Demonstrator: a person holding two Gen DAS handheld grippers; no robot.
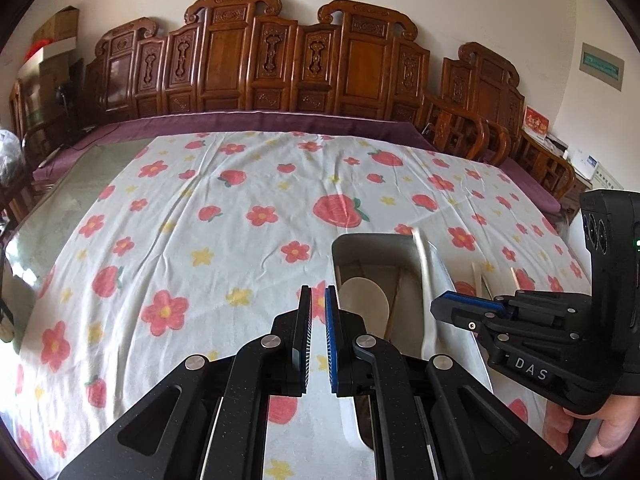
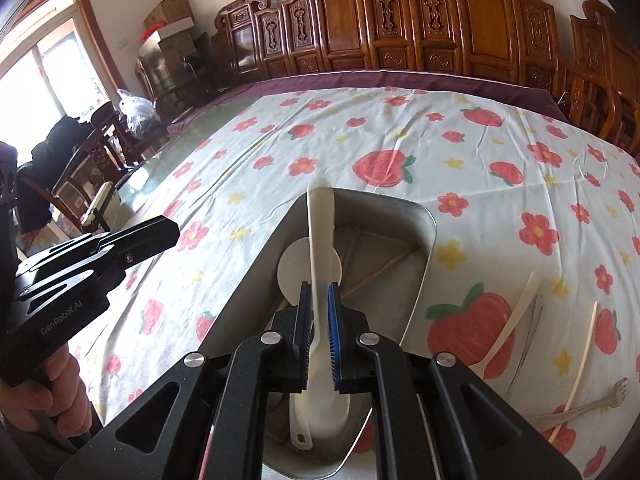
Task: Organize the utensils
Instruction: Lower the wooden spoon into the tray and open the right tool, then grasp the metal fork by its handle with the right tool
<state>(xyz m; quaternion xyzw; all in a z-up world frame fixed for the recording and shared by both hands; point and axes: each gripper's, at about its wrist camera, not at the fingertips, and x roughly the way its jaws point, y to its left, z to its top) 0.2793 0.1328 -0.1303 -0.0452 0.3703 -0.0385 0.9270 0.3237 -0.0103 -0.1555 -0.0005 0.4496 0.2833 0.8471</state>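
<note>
A metal tray (image 2: 425, 264) stands on the flowered cloth; it also shows in the left wrist view (image 1: 344, 242). My right gripper (image 2: 319, 312) is shut on a white plastic spoon (image 2: 320, 220), held over the tray. A white spatula (image 2: 292, 268) and thin chopsticks (image 2: 380, 270) lie inside the tray. My left gripper (image 1: 319, 312) is shut and empty, just left of the tray. The right gripper (image 1: 460, 306) shows in the left wrist view over the tray's right side. A white spoon (image 2: 512, 320), a chopstick (image 2: 580, 360) and a metal fork (image 2: 592, 404) lie on the cloth, right of the tray.
The table carries a white cloth with red flowers (image 1: 200, 220) over a purple cloth (image 1: 280, 120). Carved wooden chairs (image 1: 280, 64) line the far edge. A bare glass strip (image 2: 160, 168) runs along the left side, with chairs and bags beyond.
</note>
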